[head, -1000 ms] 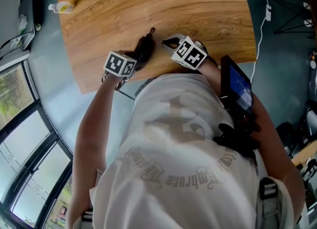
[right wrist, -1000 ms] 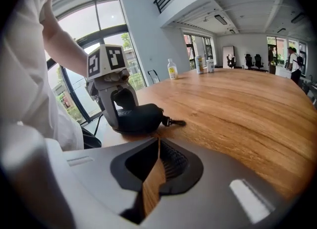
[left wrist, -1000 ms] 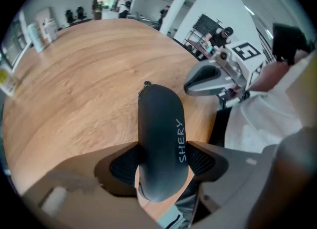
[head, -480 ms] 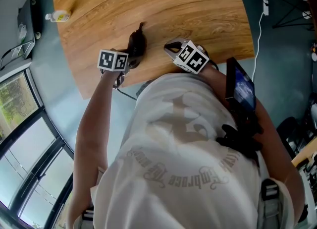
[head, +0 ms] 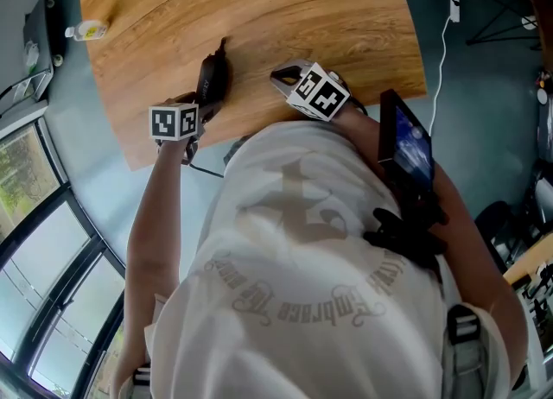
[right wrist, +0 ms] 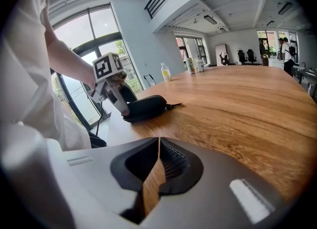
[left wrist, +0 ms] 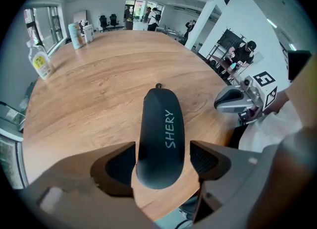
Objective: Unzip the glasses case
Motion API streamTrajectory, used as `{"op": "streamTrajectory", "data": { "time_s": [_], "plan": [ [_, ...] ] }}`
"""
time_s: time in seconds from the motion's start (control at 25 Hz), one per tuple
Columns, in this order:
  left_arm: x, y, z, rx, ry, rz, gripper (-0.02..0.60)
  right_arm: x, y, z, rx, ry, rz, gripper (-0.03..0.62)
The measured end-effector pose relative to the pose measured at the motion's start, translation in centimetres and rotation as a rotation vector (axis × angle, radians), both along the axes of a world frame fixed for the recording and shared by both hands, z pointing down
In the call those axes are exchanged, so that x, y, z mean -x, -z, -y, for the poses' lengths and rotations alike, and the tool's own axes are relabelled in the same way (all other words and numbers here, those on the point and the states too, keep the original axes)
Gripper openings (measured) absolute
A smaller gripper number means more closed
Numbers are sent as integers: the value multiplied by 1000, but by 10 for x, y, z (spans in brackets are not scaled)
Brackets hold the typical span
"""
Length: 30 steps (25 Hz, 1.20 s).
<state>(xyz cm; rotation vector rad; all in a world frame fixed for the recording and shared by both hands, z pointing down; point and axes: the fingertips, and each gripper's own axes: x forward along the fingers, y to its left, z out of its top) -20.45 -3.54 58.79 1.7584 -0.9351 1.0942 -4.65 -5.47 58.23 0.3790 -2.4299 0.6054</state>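
A black zipped glasses case (left wrist: 161, 134) with white lettering lies on the wooden table (head: 285, 9) near its front edge, its zip pull (left wrist: 158, 85) at the far end. My left gripper (left wrist: 162, 156) straddles the case's near end; its jaws have just been opening, and the right pad stands off the case. In the head view the case (head: 210, 82) lies just beyond the left gripper (head: 199, 105). My right gripper (right wrist: 158, 141) hovers over the table to the case's right, shut and with nothing in it. From the right gripper view, the case (right wrist: 143, 108) and the left gripper (right wrist: 111, 96) are at the left.
A small clear bottle (left wrist: 40, 60) stands near the table's left edge, and taller containers (left wrist: 79, 33) stand at the far end. The table's front edge (head: 259, 134) runs just behind both grippers. A dark screen (head: 406, 151) hangs at the person's chest.
The left gripper and the case have shifted left in the head view, and the left marker cube has rolled. The right gripper has followed slightly left.
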Motion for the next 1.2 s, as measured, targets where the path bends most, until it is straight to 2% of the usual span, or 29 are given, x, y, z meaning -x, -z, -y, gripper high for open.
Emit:
{"op": "streamTrajectory", "data": {
  "time_s": [0.2, 0.36, 0.6, 0.8, 1.0, 1.2],
  "plan": [
    [-3, 19, 6, -133, 150, -33, 342, -15, -1, 1, 1, 21, 15, 17],
    [-2, 25, -5, -194, 244, -12, 322, -23, -4, 2, 11, 38, 21, 17],
    [4, 32, -11, -244, 302, 58, 308, -33, -1, 13, 16, 55, 36, 17],
    [19, 47, -12, -318, 355, 102, 279, -25, 2, 14, 5, 83, 44, 17],
    [15, 57, -25, -384, 448, 52, 267, -22, 5, 7, -4, 107, 41, 16],
    [-3, 62, -48, -489, 541, -67, 243, -19, 9, -5, -29, 171, 25, 15]
  ]
}}
